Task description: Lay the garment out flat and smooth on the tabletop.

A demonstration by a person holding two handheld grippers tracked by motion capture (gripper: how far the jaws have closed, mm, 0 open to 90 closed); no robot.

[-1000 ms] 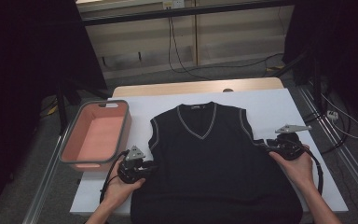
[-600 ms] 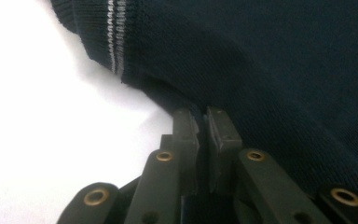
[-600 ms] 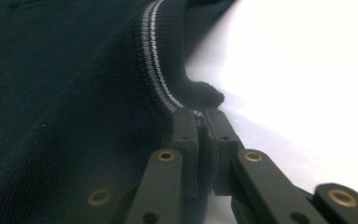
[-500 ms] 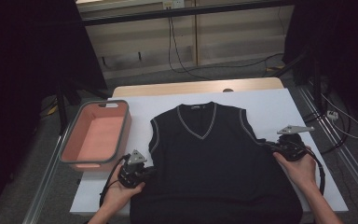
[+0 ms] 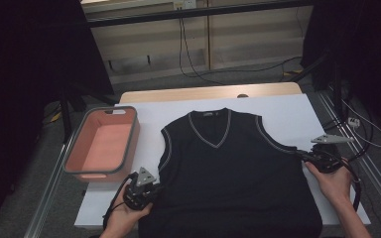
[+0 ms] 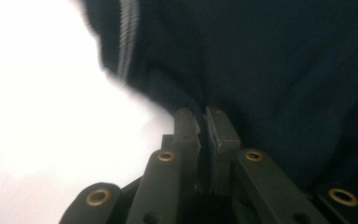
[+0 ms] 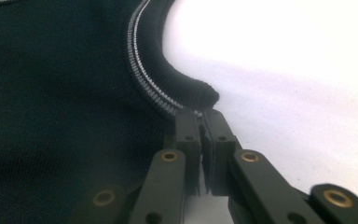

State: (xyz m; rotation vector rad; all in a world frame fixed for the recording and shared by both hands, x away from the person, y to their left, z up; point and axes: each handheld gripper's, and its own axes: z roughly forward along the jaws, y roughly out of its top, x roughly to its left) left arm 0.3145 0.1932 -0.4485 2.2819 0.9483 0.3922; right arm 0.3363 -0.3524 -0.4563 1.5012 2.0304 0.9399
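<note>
A black sleeveless knit vest with grey trim lies flat on the white table, neck away from me. My left gripper is at the vest's left side edge, below the armhole, its jaws shut on the dark fabric; the left gripper's pads pinch a fold. My right gripper is at the vest's right edge by the armhole. The right gripper's jaws are shut on the trimmed armhole edge. Both pairs of jaws have just closed onto the cloth.
A pink tub with a grey rim stands on the table's left side, close to the left gripper. Cables run across the floor behind the table. Metal rails flank the table's right edge.
Both grippers have shifted slightly outward and up at the vest's sides, and their jaws have closed on the vest's edges. The right side edge is pulled out a little.
</note>
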